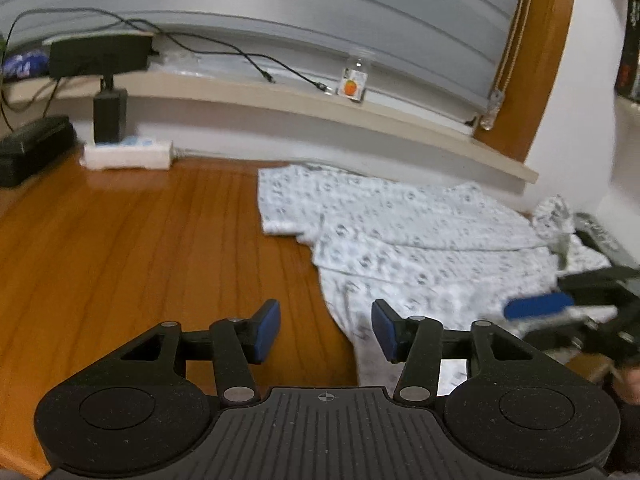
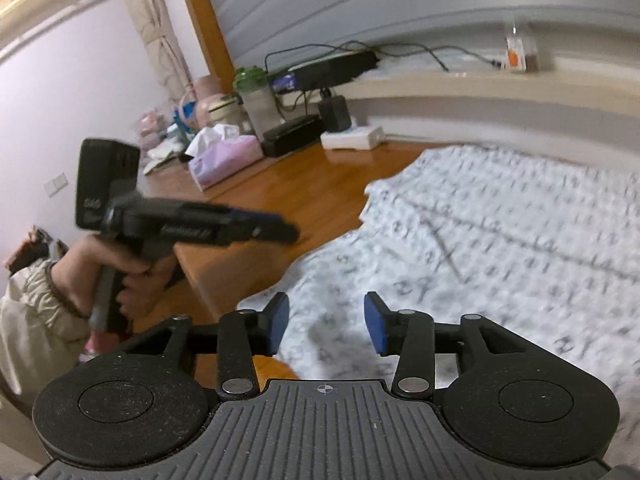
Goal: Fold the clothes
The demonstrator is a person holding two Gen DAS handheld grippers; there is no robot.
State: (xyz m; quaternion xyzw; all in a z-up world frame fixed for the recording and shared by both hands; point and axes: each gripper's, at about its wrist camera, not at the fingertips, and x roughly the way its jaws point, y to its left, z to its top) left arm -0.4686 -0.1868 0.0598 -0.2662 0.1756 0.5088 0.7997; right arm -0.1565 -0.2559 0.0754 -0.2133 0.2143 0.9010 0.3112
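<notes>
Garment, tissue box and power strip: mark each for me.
Garment (image 1: 420, 240), left wrist view, on its flat printed middle.
Tissue box (image 2: 224, 160), right wrist view, on its pink side.
Power strip (image 1: 128, 154), left wrist view, on its white body.

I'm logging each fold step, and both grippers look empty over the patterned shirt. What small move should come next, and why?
Probably lower the left gripper onto the shirt's near edge and pinch it. Both it and the right gripper are open with no cloth between the pads, and the shirt lies spread on the wooden table, only partly folded.
</notes>
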